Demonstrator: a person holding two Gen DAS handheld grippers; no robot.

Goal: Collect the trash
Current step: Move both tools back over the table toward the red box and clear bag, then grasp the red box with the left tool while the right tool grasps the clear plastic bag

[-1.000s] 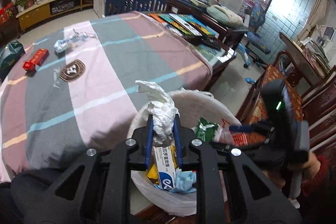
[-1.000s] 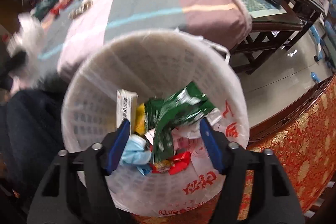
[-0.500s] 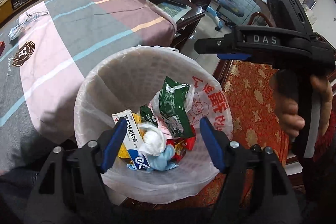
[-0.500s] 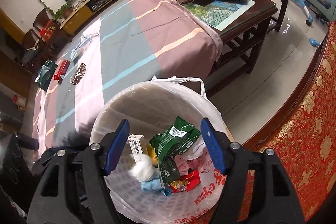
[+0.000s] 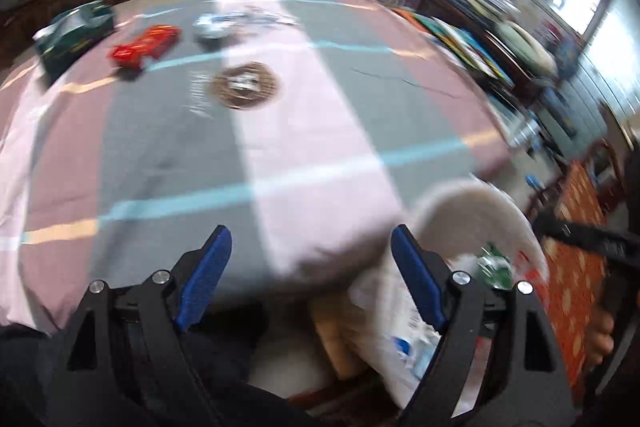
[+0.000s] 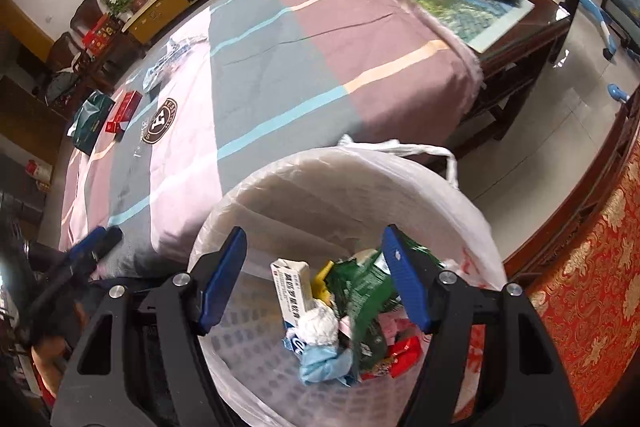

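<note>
The left gripper (image 5: 308,271) is seen spread wide and empty, pointed out over the striped cloth (image 5: 320,131), its view blurred. The right gripper (image 6: 316,279) is likewise parted and holds nothing, poised above the bag-lined white basket (image 6: 472,211) that stands just beside the cloth's near edge. Inside the basket, a balled tissue (image 6: 320,323), a small carton (image 6: 292,287), a green wrapper (image 6: 360,287) and a red wrapper (image 6: 406,355) are piled together.

Trash not yet collected is shown at the far end of the cloth: a red pack (image 5: 146,45), a crumpled clear wrapper (image 5: 224,25) just beside it, and a dark green bag (image 5: 72,37) near the corner.

The red pack is judged light and fairly stiff, best pinched across its narrow sides. The clear wrapper is likely flimsy and slippery, so a bunched fold should be taken rather than a flat edge. The green bag appears soft and crushable; a grip at its crimped top edge would probably serve.
</note>
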